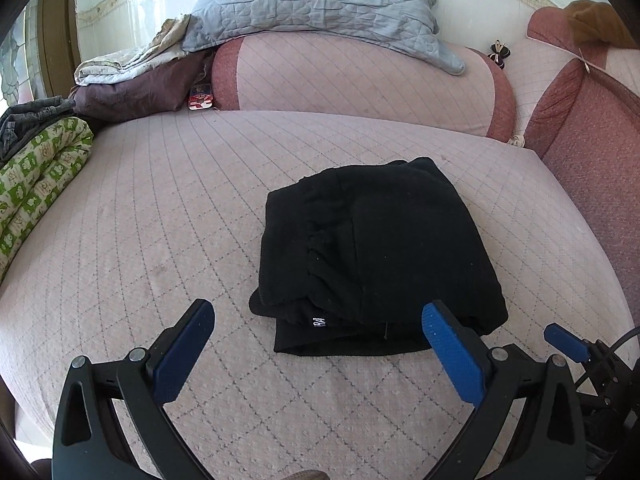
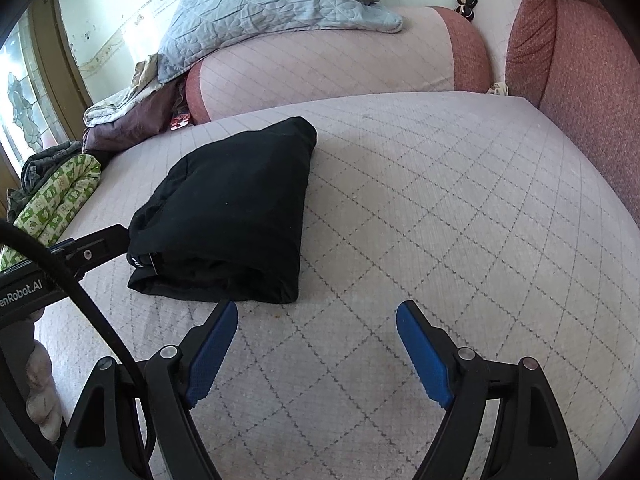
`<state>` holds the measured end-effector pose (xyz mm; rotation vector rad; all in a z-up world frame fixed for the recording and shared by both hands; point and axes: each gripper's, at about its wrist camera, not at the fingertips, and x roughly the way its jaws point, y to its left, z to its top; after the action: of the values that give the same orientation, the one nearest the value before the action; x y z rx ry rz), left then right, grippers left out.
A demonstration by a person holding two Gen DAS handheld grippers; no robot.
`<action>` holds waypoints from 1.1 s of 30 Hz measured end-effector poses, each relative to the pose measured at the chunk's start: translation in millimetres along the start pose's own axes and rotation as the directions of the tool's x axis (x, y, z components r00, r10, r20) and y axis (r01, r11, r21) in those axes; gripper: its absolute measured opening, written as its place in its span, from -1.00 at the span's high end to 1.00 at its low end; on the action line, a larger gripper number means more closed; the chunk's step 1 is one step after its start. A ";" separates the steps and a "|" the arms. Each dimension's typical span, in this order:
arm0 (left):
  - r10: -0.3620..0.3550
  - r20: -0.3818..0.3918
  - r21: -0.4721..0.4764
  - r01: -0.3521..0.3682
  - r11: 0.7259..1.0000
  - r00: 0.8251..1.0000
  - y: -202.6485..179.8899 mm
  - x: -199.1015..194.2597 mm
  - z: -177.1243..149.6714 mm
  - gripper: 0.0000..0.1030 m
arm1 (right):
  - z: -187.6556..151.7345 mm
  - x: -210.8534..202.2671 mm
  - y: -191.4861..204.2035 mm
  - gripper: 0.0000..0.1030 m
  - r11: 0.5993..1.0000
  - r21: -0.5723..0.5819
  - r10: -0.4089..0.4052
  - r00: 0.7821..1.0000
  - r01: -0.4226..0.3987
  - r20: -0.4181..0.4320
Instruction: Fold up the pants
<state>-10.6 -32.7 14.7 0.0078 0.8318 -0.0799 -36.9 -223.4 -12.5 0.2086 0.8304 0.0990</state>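
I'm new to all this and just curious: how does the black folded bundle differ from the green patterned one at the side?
The black pants are plain and folded into a flat, squarish stack; the green quilt has a white checked print and is rolled into a long, puffy shape. The pants lie mid-cushion in front of both hand-held grippers; the quilt sits at the far left edge with dark clothing on it. Both rest on the pink quilted sofa cover, untouched.

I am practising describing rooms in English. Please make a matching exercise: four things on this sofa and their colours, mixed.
Things:
1. pants
2. quilt
3. rolled blanket
4. gripper pads

Colours:
a. green and white
b. blue
c. black
d. pale grey-blue

Pairs: 1-c, 2-d, 3-a, 4-b
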 end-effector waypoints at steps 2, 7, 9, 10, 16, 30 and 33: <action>-0.002 -0.004 -0.002 0.002 1.000 1.000 0.0 0.9 -0.1 -1.00 | 0.0 0.6 -0.2 -0.67 1.000 0.000 -0.001 1.000 0.001 -0.002; -0.011 -0.017 -0.007 0.011 1.000 1.000 -0.5 3.4 -1.1 -1.00 | 0.0 1.5 -0.7 -0.68 1.000 0.000 -0.001 1.000 0.001 -0.007; -0.014 -0.021 -0.007 0.014 1.000 1.000 -1.0 4.2 -1.5 -1.00 | 0.3 1.5 -0.7 -0.68 1.000 -0.001 -0.001 1.000 0.001 -0.007; -0.014 -0.022 -0.007 0.014 1.000 1.000 -1.3 4.6 -1.5 -1.00 | 0.4 1.4 -0.7 -0.68 1.000 -0.002 -0.002 1.000 0.002 -0.006; -0.026 -0.027 -0.003 0.026 1.000 0.999 -2.6 5.7 -2.0 -1.00 | 0.5 1.0 -1.1 -0.69 1.000 -0.005 -0.004 1.000 0.004 -0.004; -0.056 -0.040 -0.005 0.056 0.998 0.998 -5.0 7.8 -3.7 -1.00 | 0.3 2.6 -1.1 -0.70 1.000 -0.006 -0.019 1.000 0.019 -0.008; -0.063 -0.046 -0.009 0.063 0.998 0.997 -5.0 8.9 -4.2 -1.00 | 0.4 3.3 -1.1 -0.70 1.000 -0.006 -0.022 1.000 0.022 -0.009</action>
<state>-8.1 -38.1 5.5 -0.0238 0.8788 -0.1364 -34.5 -224.0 -14.9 0.1931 0.8415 0.0818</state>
